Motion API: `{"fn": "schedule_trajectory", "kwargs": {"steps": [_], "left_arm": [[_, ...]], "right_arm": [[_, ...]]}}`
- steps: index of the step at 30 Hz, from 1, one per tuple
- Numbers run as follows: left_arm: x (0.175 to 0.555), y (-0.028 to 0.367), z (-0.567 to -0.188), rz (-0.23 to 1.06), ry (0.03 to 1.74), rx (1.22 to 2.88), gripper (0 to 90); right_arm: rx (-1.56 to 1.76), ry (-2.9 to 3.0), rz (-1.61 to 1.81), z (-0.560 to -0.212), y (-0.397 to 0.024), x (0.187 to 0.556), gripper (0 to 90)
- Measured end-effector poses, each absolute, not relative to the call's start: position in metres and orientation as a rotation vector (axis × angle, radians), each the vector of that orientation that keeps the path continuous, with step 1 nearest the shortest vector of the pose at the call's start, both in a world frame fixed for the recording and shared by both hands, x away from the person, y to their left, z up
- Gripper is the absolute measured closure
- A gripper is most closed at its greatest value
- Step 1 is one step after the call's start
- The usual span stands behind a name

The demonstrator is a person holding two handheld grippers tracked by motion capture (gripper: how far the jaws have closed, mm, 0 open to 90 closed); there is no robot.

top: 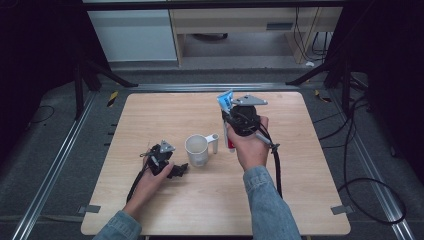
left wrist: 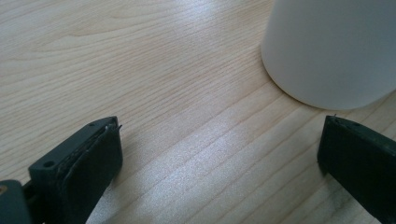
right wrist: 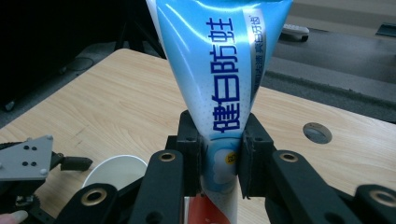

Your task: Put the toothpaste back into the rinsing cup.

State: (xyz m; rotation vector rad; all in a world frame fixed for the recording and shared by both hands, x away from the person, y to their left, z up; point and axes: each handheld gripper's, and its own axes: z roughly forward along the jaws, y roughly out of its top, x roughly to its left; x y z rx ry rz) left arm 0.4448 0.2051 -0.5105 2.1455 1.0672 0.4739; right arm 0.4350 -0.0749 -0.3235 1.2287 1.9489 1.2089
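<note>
One white cup [top: 197, 149], apparently empty, beside wide-open left gripper [left wrist: 219, 154]; toothpaste tube [right wrist: 219, 84] clamped in right gripper [right wrist: 219, 154].

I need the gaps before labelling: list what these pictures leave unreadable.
- Toothpaste tube: its top end is cut off by the right gripper view's upper edge; its lower end hides behind the right gripper.
- White cup: rim and handle are cut off by the left gripper view's edges.
- Tube lettering: too small in the high view.
</note>
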Motion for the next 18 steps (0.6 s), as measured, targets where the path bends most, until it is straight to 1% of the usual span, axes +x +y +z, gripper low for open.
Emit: {"fn": "schedule_trajectory", "kwargs": {"steps": [18], "left_arm": [[0.445, 0.205, -0.510, 0.474, 1.066, 2.147, 0.0]], "right_arm": [[1.206, 1.878, 1.276, -0.309, -0.063, 0.439, 73.6]]}}
